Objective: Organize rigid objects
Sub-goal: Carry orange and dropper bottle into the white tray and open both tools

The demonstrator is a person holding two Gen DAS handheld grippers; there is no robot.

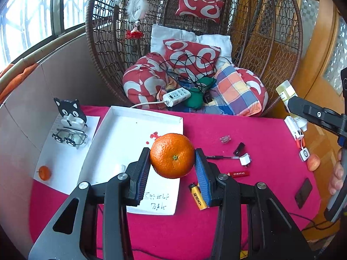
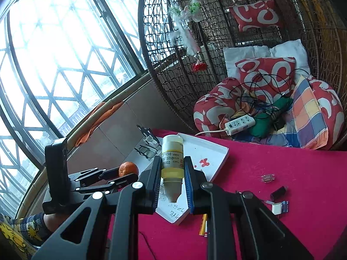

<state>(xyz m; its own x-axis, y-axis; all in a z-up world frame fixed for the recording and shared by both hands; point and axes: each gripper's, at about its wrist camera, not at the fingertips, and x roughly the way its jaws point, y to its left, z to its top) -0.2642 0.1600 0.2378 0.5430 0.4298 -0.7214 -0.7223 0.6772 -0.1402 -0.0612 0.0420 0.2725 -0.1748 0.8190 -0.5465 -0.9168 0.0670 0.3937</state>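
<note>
Left gripper (image 1: 172,162): raised above the table and tilted downward; its jaws stand partly apart, pads pressed on both sides of an orange (image 1: 172,155) held over the lower right edge of the white tray (image 1: 121,130).
Right gripper (image 2: 172,173): angled down over the tray's near corner; jaws nearly together, clamped on a small bottle (image 2: 172,162) of yellowish liquid, cap end toward the camera.
Right hand (image 1: 337,177): fingers wrapped round the handle at 3 o'clock in the left wrist view.
Left sleeve (image 2: 19,234): dark with a yellow pattern, at 8 o'clock in the right wrist view.
Bottle label: printed digits, seemingly date codes beginning 2022 and 2024; the rest too small to read.
Tray writing: handwritten characters near its front edge, not legible.
Lighter (image 1: 197,196): yellow, on the red cloth at 5 o'clock of the orange, with black Chinese characters I cannot make out.
Second orange (image 1: 45,173): smaller, on white paper at 9 o'clock.
</note>
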